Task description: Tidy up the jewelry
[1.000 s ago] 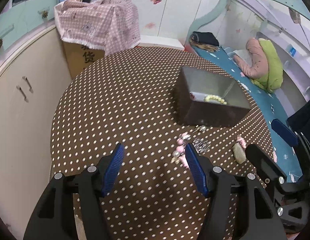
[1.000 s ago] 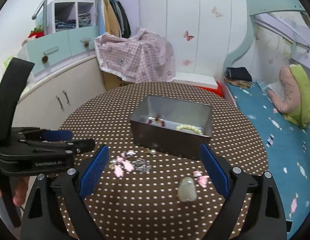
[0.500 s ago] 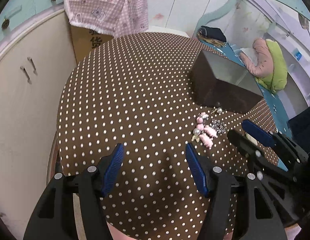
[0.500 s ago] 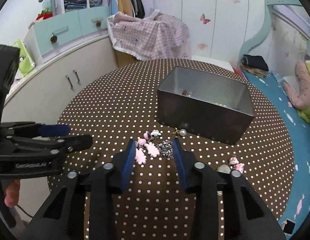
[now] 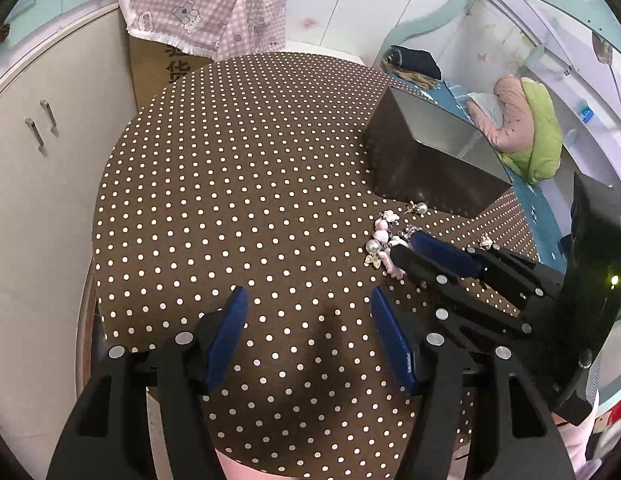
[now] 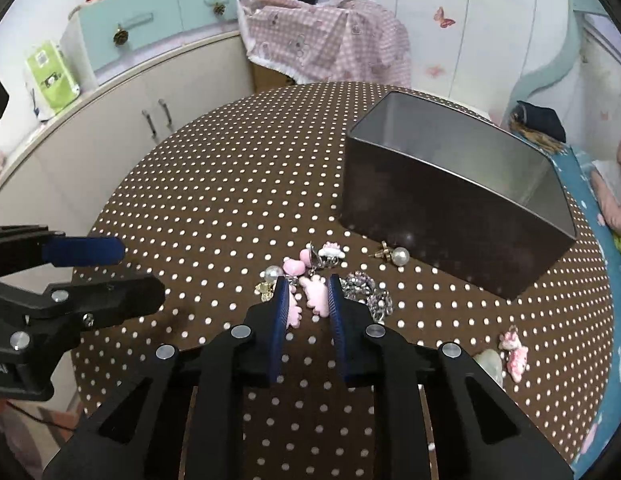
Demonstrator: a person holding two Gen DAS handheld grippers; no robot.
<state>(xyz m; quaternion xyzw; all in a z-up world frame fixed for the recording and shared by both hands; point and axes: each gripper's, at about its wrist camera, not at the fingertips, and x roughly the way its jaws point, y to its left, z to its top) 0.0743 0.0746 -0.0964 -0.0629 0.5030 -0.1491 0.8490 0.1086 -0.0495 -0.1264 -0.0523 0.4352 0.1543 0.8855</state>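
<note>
A pile of jewelry lies on the brown dotted table [image 6: 230, 200] in front of a dark metal box [image 6: 450, 224]: pink wing-shaped pieces [image 6: 316, 298], a pink heart [image 6: 293, 267], pearl earrings [image 6: 399, 256] and a sparkly chain [image 6: 364, 286]. My right gripper [image 6: 308, 292] is low over the pile, its narrowly open jaws straddling a pink wing piece. It also shows in the left wrist view [image 5: 410, 248]. My left gripper [image 5: 306, 300] is open and empty above the table's near left, apart from the pile [image 5: 384, 240].
A pink charm [image 6: 514, 350] and a pale green stone [image 6: 488, 362] lie at the table's right front. A cardboard box under a pink checked cloth [image 6: 330, 44] stands behind the table. Cabinets [image 6: 110, 120] curve along the left; a bed [image 5: 510, 120] is at the right.
My right gripper has come down onto the jewelry pile and its jaws have narrowed around a pink wing piece. My left gripper has drawn back and to the left.
</note>
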